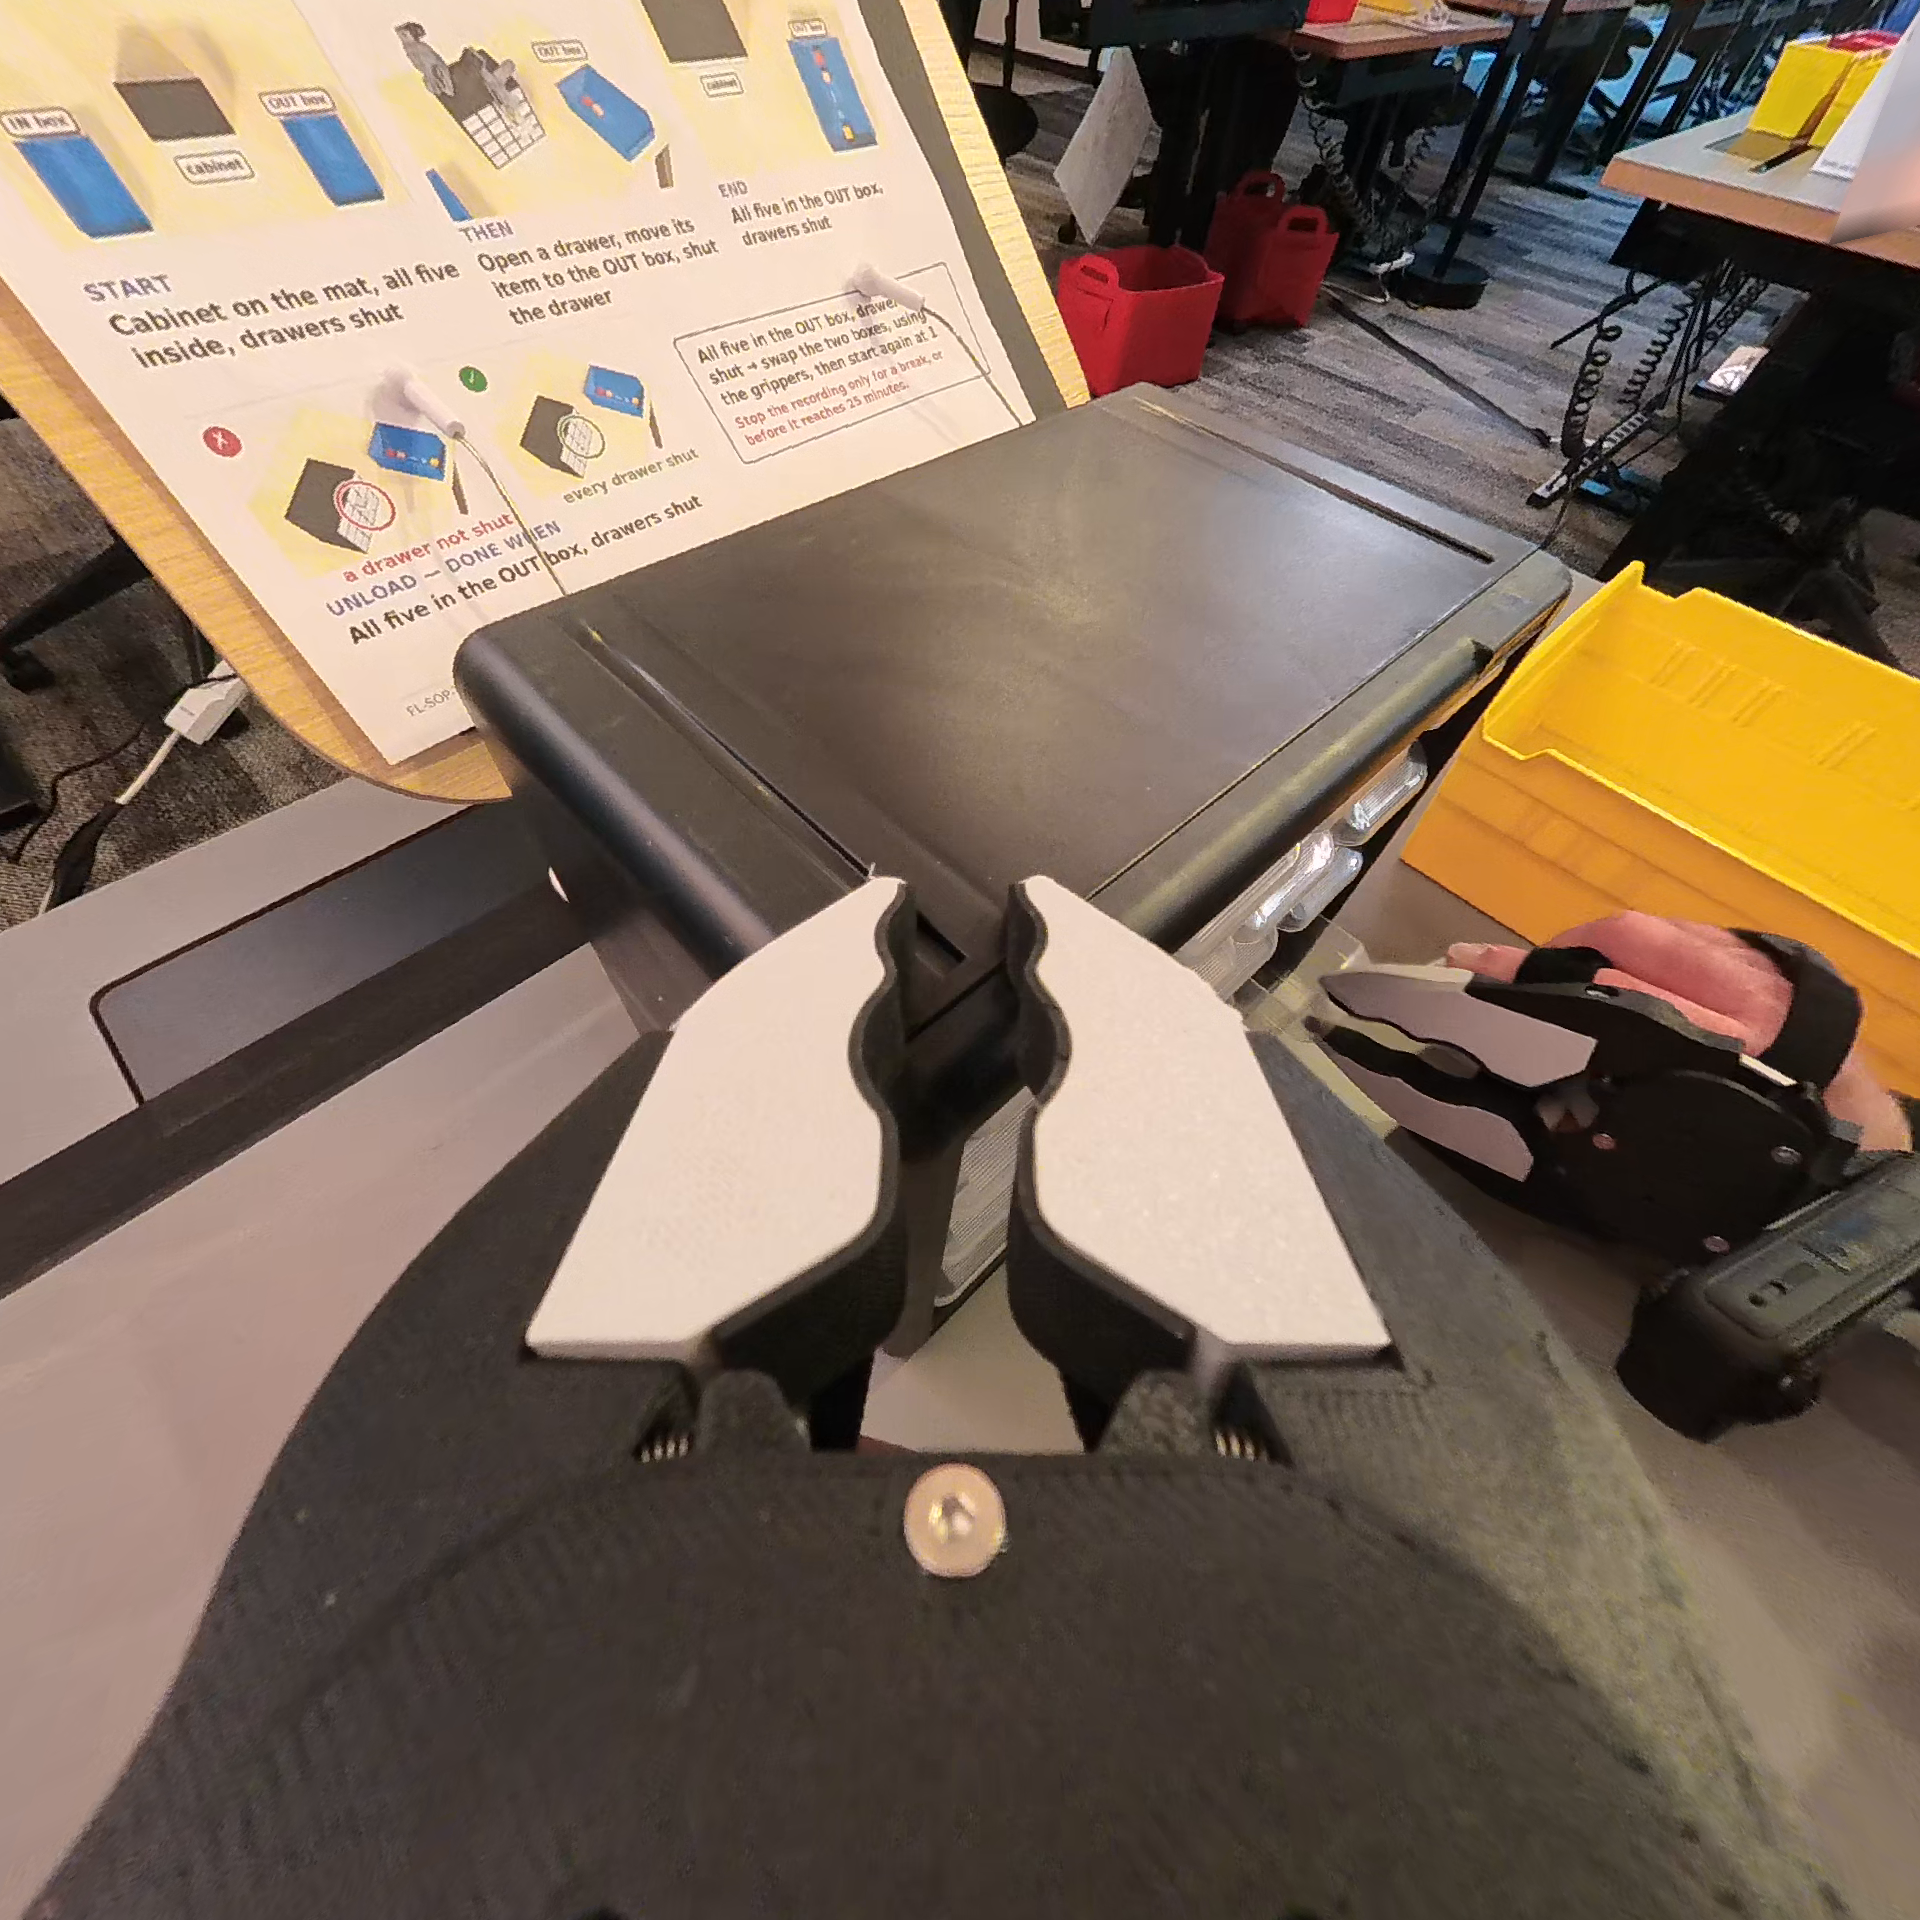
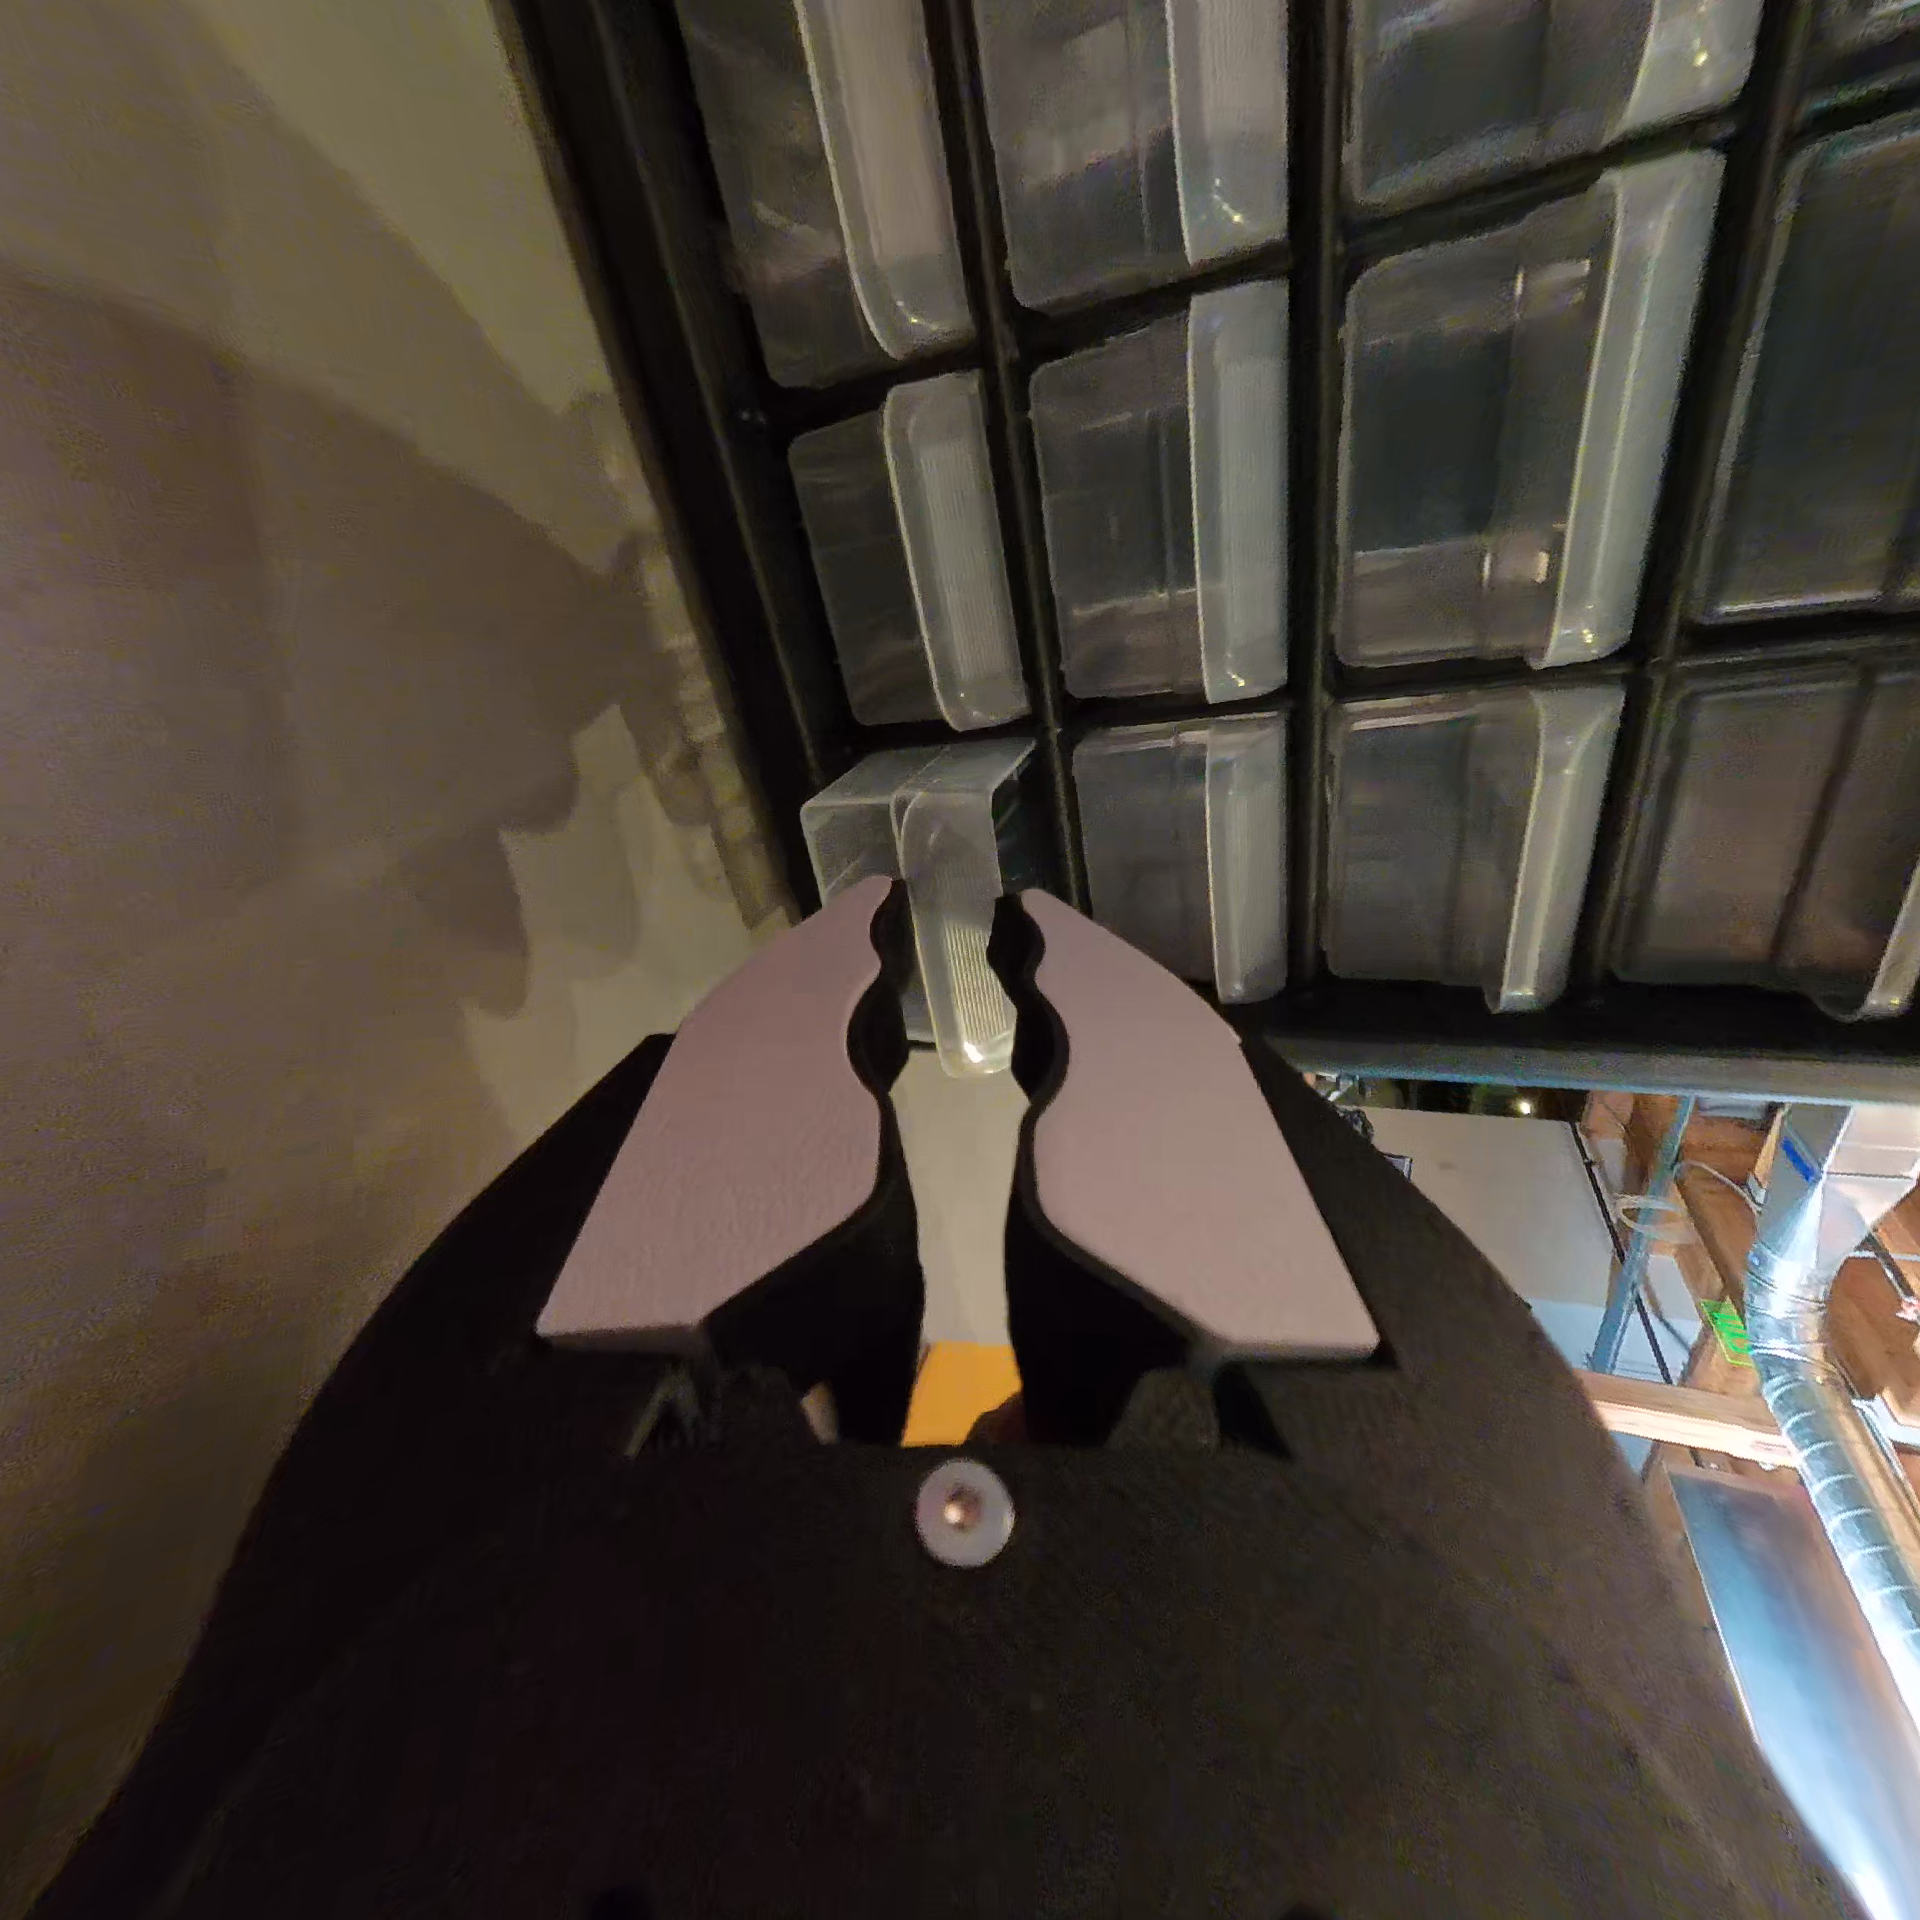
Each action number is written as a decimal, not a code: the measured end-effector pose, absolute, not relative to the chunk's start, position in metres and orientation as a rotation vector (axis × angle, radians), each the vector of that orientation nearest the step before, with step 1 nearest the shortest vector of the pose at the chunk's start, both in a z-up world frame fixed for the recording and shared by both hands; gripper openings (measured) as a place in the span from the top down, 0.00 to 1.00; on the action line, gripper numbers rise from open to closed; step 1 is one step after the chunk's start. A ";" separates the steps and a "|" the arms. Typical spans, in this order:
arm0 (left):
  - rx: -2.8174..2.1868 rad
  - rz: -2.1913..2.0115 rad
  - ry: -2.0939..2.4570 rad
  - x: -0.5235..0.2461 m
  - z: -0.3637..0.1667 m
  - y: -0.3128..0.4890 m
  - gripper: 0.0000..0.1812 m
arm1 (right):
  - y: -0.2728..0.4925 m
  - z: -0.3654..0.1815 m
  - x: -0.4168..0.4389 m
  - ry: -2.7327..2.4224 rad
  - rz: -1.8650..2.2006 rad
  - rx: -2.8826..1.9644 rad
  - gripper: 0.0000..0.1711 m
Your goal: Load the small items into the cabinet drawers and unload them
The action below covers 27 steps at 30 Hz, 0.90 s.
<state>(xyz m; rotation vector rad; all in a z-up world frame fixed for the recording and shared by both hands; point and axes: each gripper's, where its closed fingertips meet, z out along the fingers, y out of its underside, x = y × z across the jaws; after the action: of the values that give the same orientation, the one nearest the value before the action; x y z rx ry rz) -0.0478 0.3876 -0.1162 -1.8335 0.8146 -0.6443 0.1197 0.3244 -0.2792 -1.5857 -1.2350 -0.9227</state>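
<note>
My right gripper (image 2: 945, 914) pinching the clear plastic drawer's (image 2: 914, 821) tab, rolled sideways, my left gripper (image 1: 956, 925) clamping the black cabinet's (image 1: 1039, 644) top corner

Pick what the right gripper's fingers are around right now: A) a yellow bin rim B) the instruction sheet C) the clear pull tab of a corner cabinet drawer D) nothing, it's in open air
C: in the right wrist view the right gripper has its fingers either side of the clear pull tab of a corner drawer that sticks out slightly from the cabinet.
</note>
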 end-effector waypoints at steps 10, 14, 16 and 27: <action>-1.826 -0.649 0.809 -0.048 -0.116 0.388 0.90 | 0.281 -0.279 0.113 -1.397 -0.877 -1.624 0.91; -1.820 -0.650 0.806 -0.047 -0.116 0.387 0.90 | 0.267 -0.278 0.113 -1.432 -0.872 -1.636 0.91; -1.819 -0.653 0.804 -0.047 -0.116 0.387 0.90 | 0.261 -0.278 0.109 -1.453 -0.854 -1.629 0.91; -1.817 -0.653 0.798 -0.047 -0.116 0.387 0.90 | 0.238 -0.287 0.114 -1.515 -0.778 -1.688 0.84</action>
<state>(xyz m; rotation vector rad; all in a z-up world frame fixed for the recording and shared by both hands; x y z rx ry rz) -0.0472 0.3874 -0.1160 -1.8167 0.7980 -0.6534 0.1138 0.2380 -0.2872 -1.6882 -1.5148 -0.7779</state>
